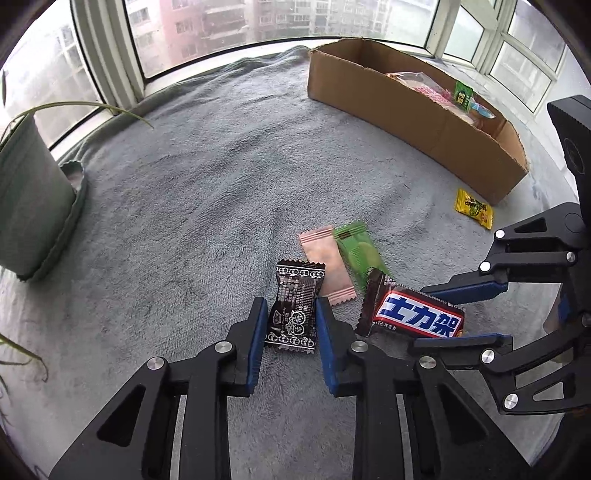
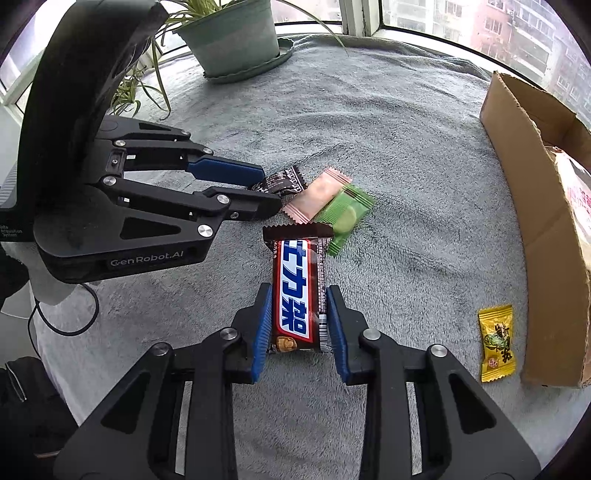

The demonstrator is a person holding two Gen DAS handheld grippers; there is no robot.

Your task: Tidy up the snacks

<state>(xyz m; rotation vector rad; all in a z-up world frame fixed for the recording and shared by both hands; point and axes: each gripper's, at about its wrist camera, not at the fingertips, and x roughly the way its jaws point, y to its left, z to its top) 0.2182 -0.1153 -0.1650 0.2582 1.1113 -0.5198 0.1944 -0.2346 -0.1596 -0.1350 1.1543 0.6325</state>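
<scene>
A green plant pot (image 2: 236,37) stands on a grey blanket (image 1: 207,177) beside windows (image 1: 207,26).

On the blanket-covered surface (image 1: 192,177), the dark snack packet (image 1: 293,306) sits between the jaws of the left gripper (image 1: 291,321), and the chocolate bar (image 2: 297,295) between those of the right gripper (image 2: 297,325). Behind both lie two overlapping sachets (image 1: 341,258). The cardboard box (image 1: 406,122), holding more snacks, stands far right, one small packet (image 1: 474,212) before it; a plant pot (image 1: 29,199) stands far left.
</scene>
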